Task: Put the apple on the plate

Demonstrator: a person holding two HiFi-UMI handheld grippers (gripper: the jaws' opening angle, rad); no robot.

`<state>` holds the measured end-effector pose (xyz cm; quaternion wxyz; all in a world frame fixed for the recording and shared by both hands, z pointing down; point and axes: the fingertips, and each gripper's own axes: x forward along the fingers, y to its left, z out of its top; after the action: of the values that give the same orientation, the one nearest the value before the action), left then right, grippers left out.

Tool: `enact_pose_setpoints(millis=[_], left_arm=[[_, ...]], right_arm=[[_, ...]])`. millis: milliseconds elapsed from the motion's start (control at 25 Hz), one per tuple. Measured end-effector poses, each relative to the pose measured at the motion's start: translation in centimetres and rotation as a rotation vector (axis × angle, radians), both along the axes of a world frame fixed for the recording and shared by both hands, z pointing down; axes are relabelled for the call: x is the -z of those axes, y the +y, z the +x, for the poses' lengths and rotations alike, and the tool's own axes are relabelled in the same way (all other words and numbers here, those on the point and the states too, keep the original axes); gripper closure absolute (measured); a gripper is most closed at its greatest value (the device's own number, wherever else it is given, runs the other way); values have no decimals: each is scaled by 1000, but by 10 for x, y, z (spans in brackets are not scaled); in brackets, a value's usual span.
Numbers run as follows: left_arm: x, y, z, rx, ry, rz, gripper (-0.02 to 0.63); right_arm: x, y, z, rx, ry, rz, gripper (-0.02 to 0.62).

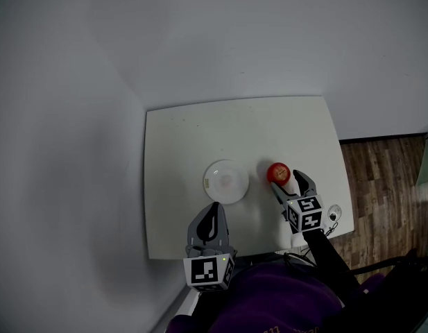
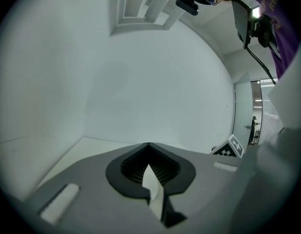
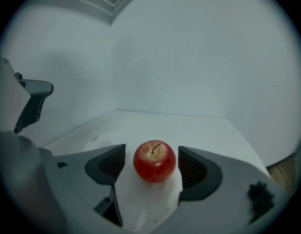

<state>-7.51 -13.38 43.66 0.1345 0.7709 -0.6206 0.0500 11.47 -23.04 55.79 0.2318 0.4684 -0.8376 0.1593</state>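
The right gripper (image 3: 151, 151) stands wide open astride the round red apple (image 3: 154, 162), its pads just clear of the fruit. The apple rests on the white table (image 1: 200, 130), beside the round white plate (image 1: 226, 182). The left gripper (image 2: 148, 147), closed and empty, hovers near the plate.

A: How's the light?
B: Dim, flat and greyish everywhere — only a faint shadow under the apple (image 3: 154, 161) on the white table (image 1: 193, 137).
A: And sharpness?
B: Head view soft, dark at its edges; both gripper views bulge fisheye-style, black corners, near parts blurred
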Motion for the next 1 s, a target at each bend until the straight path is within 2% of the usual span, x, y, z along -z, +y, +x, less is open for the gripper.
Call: enact_pose_setpoints(millis=[160, 360, 1000], left_arm=[[1, -2, 0, 3, -12, -4, 600], [1, -4, -2, 37, 25, 20, 600], [0, -4, -8, 51, 4, 3, 600]], right_arm=[[-9, -4, -2, 13, 14, -25, 251], [-17, -9, -1, 16, 35, -39, 235], [-34, -17, -8, 50, 57, -100, 232]])
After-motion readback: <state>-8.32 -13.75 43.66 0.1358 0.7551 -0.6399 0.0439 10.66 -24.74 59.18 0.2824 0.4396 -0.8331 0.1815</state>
